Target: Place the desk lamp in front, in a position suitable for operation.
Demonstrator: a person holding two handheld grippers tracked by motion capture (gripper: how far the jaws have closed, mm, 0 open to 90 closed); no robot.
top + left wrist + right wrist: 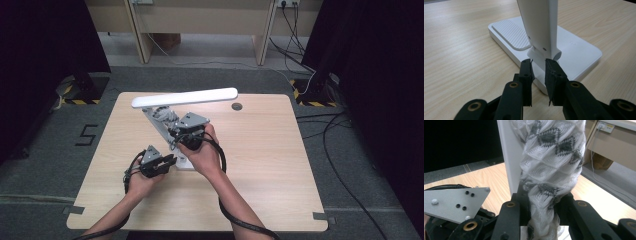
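A white desk lamp stands on the wooden table [260, 165], with a long head bar [185, 97] over a slanted arm [156, 122] and a flat base [186, 163]. My left gripper [170, 162] reaches the foot of the arm from the left. In the left gripper view its jaws [539, 67] press on the white hinge post above the base [579, 50]. My right gripper [177, 134] is higher up the arm. There its jaws [540, 202] are shut on a white-and-black braided cord [549, 157] that lies against the arm [509, 157].
A round cable hole [237, 106] sits near the table's far edge. A wooden desk [200, 25] stands beyond, and loose cables [295, 45] lie on the floor at the right. The left gripper's grey plate [454, 202] shows close below the right gripper.
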